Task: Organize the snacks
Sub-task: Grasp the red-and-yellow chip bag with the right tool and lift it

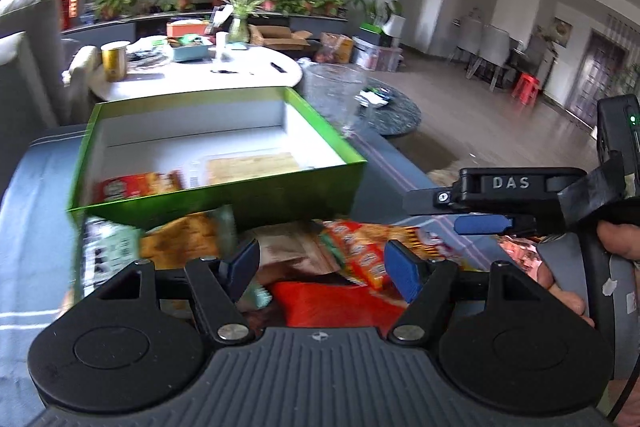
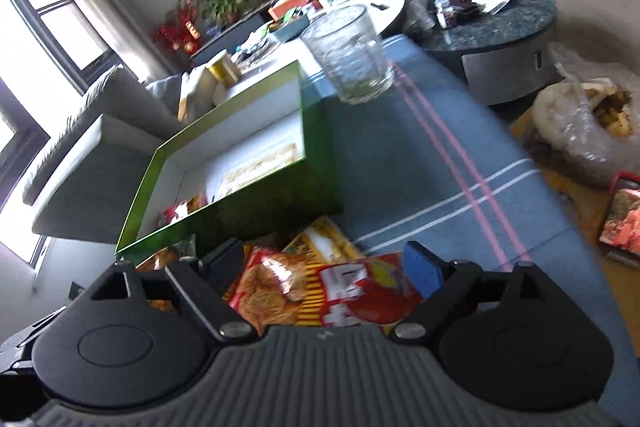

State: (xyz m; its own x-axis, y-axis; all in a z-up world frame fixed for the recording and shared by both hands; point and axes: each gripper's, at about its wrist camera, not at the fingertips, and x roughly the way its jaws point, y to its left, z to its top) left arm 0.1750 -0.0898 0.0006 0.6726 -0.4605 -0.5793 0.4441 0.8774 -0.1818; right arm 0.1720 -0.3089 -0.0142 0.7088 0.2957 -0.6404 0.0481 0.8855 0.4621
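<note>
The work surface was a table covered with a blue striped cloth (image 2: pixel 420 163), which served as the staging area for the whole task. On it stood the green box (image 1: pixel 216 183), open at the top, white inside, placed just behind the snack pile so that packets could be lifted a short way forward and dropped in. The box already held a red-and-orange packet (image 1: pixel 138 185) at its near left corner and a flat pale packet (image 1: pixel 252 165) toward the middle; most of its floor was bare. A clear glass jar (image 2: pixel 350 57) stood beyond the box's far right corner, apart from the pile.

The loose snacks (image 1: pixel 280 251) lay heaped against the near wall of the box, overlapping one another, which meant each had to be picked singly from the top. Motion blur prevented a count.

My right gripper (image 2: pixel 324 267) hovered directly over a red and yellow snack bag (image 2: pixel 332 287), with both blue pads spread wide on either side of it and nothing pinched; contact with the bag could not be confirmed. I judged this spread to be the approach setting for a grasp on that bag.

My left gripper (image 1: pixel 320 265) was likewise spread, its pads straddling an orange-wrapped multipack (image 1: pixel 360 259) and a plain red bag (image 1: pixel 336 303) below, holding nothing
</note>
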